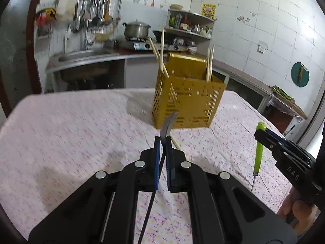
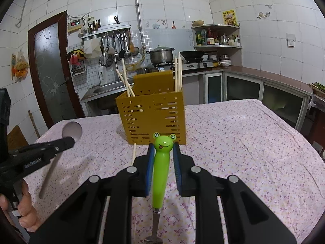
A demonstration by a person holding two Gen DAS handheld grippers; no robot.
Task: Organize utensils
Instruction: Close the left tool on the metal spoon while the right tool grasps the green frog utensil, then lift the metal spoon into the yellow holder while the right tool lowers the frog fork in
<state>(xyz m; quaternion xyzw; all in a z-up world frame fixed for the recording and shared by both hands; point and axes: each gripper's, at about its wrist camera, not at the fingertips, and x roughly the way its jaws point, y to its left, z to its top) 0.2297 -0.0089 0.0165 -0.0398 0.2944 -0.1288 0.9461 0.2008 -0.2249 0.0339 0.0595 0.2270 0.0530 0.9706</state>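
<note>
1. While the left gripper (image 1: 162, 140) clamps its fingers on a metal spoon (image 2: 71, 130) by the thin handle, the bowl rises past the tips.
2. Fingers of the right gripper (image 2: 163, 148) grasp a green frog-handled utensil (image 2: 160, 174); its metal end is cut off below.
3. Behind both, a yellow holder (image 2: 154, 118) with chopsticks (image 2: 178, 75) stands on the bench (image 2: 243, 142).

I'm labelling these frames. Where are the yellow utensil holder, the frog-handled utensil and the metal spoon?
yellow utensil holder (image 2: 154, 120), right wrist view, front wall.
frog-handled utensil (image 2: 161, 174), right wrist view, green handle.
metal spoon (image 1: 167, 125), left wrist view, bowl edge.
</note>
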